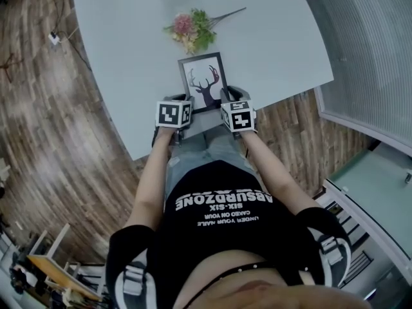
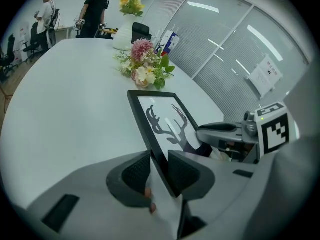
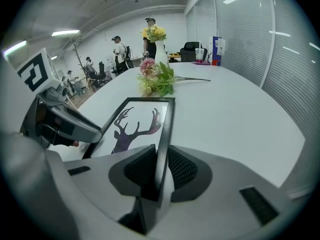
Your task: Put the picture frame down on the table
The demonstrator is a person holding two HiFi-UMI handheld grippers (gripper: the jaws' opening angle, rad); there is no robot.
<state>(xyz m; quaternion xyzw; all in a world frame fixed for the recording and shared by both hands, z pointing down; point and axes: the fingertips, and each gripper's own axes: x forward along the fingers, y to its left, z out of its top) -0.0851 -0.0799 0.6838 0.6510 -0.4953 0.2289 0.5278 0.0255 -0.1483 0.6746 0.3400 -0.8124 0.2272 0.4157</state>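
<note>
Frame: deer picture frame [image 1: 205, 82] low over the table [image 1: 122, 56], on the person's side of the flowers [image 1: 191, 29]; can't tell whether it touches yet.
Left gripper [image 2: 160, 171]: jaws clamped on the frame's left edge.
Right gripper [image 3: 159, 170]: pinching the right edge.
Progress: nearly down, I'd judge; laying it flat and letting go remain.

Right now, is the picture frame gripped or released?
Gripped, face up: the left gripper and right gripper each clamp a side edge of the picture frame. Contact with the table: cannot tell.
</note>
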